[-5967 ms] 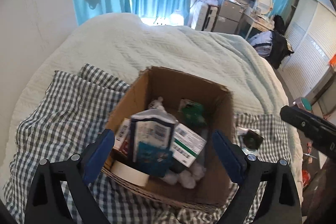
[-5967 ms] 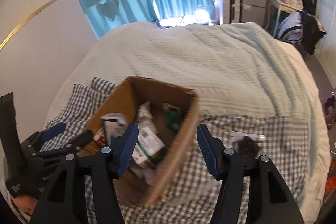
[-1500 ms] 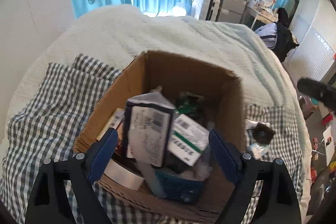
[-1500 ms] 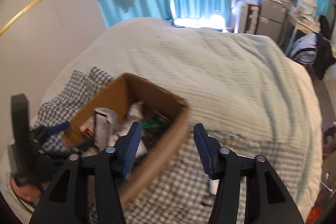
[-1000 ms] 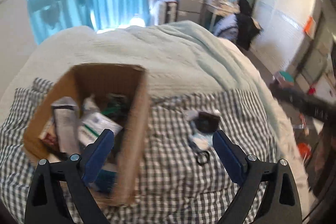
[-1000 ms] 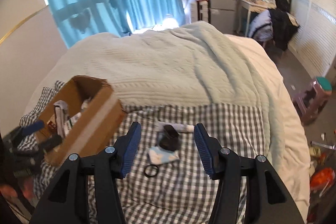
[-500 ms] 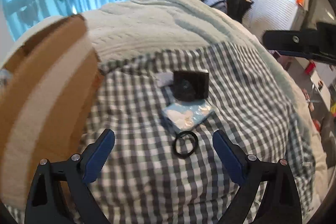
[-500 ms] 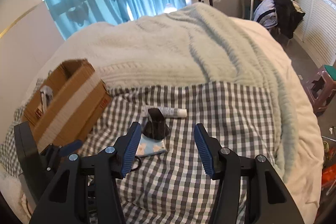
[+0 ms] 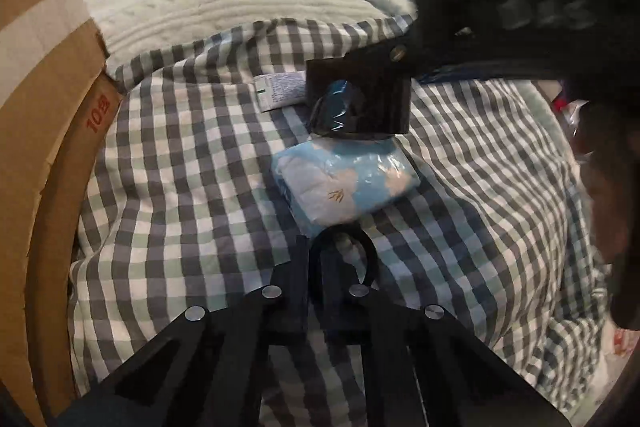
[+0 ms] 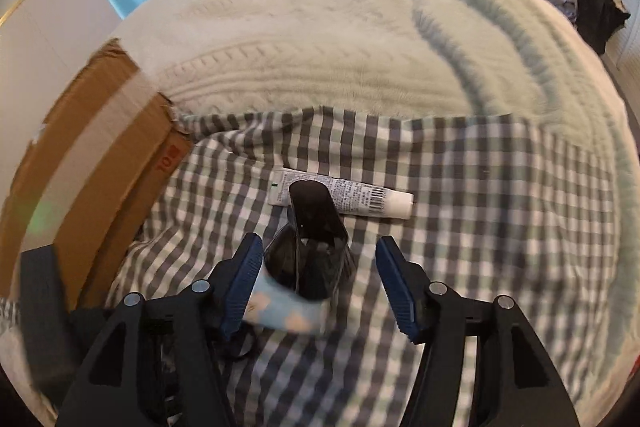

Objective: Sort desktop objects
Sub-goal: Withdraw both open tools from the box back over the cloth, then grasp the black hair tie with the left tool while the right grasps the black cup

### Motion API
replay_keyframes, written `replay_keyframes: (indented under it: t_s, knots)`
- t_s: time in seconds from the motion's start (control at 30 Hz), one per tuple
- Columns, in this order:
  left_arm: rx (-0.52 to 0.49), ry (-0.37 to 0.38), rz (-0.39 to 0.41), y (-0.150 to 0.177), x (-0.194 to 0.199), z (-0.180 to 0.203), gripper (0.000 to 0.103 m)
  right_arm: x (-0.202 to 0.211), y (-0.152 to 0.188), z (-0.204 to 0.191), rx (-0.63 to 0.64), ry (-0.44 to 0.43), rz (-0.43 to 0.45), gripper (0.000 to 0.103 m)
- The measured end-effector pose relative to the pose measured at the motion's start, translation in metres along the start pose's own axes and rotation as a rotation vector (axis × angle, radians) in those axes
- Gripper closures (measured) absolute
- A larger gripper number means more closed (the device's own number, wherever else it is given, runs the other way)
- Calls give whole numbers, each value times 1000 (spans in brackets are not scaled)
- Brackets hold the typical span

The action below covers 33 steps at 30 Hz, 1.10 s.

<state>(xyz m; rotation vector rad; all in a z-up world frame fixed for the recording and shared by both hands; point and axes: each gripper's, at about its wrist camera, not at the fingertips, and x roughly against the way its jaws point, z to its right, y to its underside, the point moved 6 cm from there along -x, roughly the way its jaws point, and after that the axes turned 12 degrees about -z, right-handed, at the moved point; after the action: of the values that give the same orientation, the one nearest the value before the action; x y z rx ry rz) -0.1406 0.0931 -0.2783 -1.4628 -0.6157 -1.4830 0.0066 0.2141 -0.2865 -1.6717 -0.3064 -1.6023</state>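
Low in the frame, the left gripper has its jaws clamped on the black ring – seemingly; the right gripper gapes around the black holder at centre.

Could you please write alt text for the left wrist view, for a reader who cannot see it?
The left gripper has its fingers closed on a black ring lying on a checked cloth. Just beyond lie a light blue packet, a black container and a white tube, with a cardboard box at the left edge.
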Motion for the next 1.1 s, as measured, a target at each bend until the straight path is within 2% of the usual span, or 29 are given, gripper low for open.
replay_keyframes:
  t_s: [0.07, 0.13, 0.23, 0.37, 0.6, 0.77, 0.93, 1.1]
  knots:
    - [17, 14, -2, 1, 4, -6, 100, -12, -3, 1, -29, -37, -36, 44]
    - [37, 24, 5, 1, 10, -14, 100, -17, -3, 1, -34, -55, -54, 62]
    - [57, 32, 17, 1, 20, -23, 100, -11, -1, 1, -22, -39, -46, 64]
    - [81, 32, 39, -2, 35, -33, 100, 9, 5, 8, -54, -30, -24, 76]
    - [68, 27, 79, -4, 68, -27, 100, 45, 22, 14, -121, -41, 17, 76]
    - [47, 25, 140, -4, 109, -19, 100, 86, 29, -7, -105, -45, 72, 76]
    - [80, 18, 222, -10, 161, -32, 100, 134, 21, -52, -41, -84, 161, 76]
    - [147, -32, 315, -10, 218, -70, 100, 178, 7, -117, 89, -136, 258, 76]
